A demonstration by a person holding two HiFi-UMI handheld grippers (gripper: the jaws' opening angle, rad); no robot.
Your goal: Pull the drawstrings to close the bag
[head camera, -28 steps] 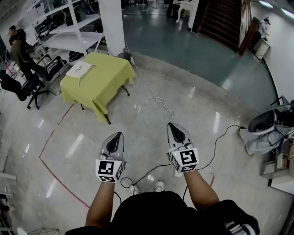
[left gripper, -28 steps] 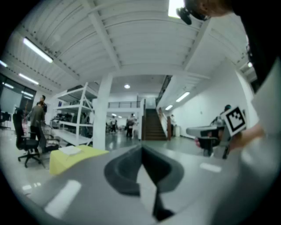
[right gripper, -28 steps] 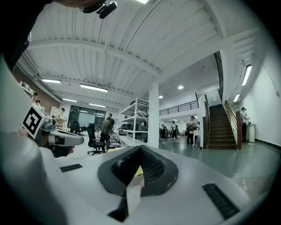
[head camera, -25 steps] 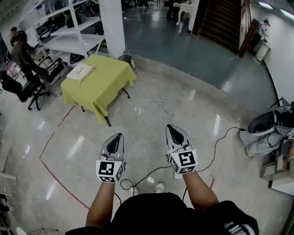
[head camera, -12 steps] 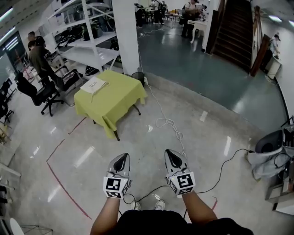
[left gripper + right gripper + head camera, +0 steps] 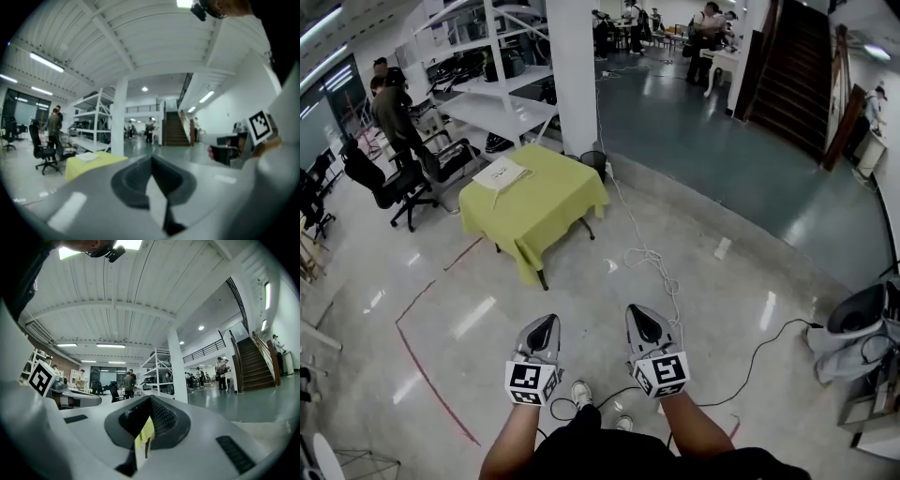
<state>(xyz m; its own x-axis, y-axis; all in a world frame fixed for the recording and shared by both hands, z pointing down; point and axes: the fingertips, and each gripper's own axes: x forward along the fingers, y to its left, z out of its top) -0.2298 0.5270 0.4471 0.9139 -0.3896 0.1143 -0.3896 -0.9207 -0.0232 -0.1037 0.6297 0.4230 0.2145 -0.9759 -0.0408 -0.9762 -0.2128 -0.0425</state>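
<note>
Both left hand-held gripper [image 6: 544,322] and right hand-held gripper [image 6: 636,313] hold jaws together.

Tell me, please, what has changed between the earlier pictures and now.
The head view has tilted up: the table now sits nearer its middle, and the left gripper and right gripper show lower and closer together. Nothing was grasped or released; both stay shut and empty, bag still on the table.

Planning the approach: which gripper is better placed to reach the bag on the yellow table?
Left, marginally: the bag on the yellow table lies ahead-left, nearer the left gripper than the right gripper. Both are shut, empty and far off.
</note>
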